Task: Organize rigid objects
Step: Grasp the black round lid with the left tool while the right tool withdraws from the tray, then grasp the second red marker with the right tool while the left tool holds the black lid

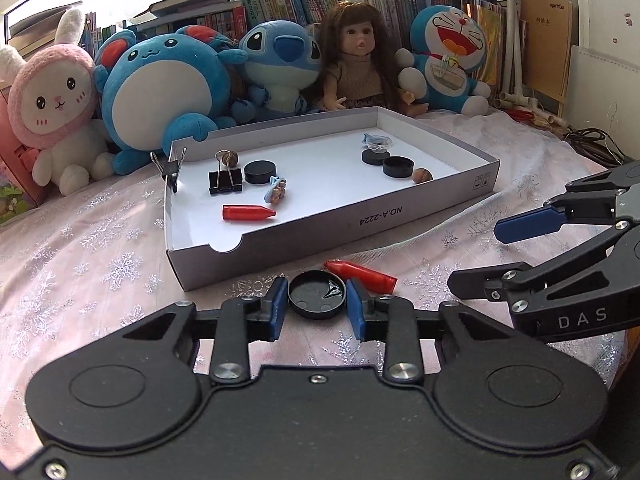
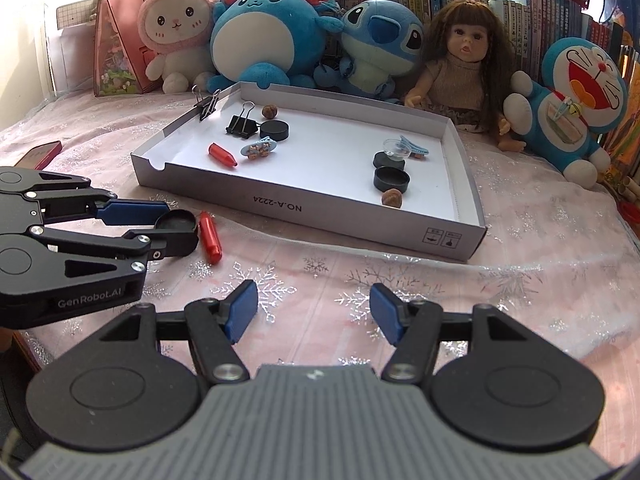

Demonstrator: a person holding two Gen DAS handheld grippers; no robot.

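Note:
A shallow white cardboard tray (image 1: 280, 254) (image 2: 320, 210) lies on the cloth and holds black caps, binder clips, nuts, hair clips and a red crayon-shaped piece (image 1: 248, 213) (image 2: 222, 155). In front of it, on the cloth, lie a black cap (image 1: 317, 294) (image 2: 177, 226) and a second red piece (image 1: 362, 276) (image 2: 210, 237). My left gripper (image 1: 317, 308) (image 2: 150, 226) has its blue pads on either side of the black cap, touching or nearly touching it. My right gripper (image 2: 312, 312) (image 1: 476, 256) is open and empty over bare cloth.
Plush toys (image 1: 160, 92) and a doll (image 1: 356, 64) (image 2: 464, 60) line the far side of the tray, with books behind. A pink house-shaped box (image 2: 116, 48) stands at the far left. Cables (image 1: 592, 144) lie at the right edge.

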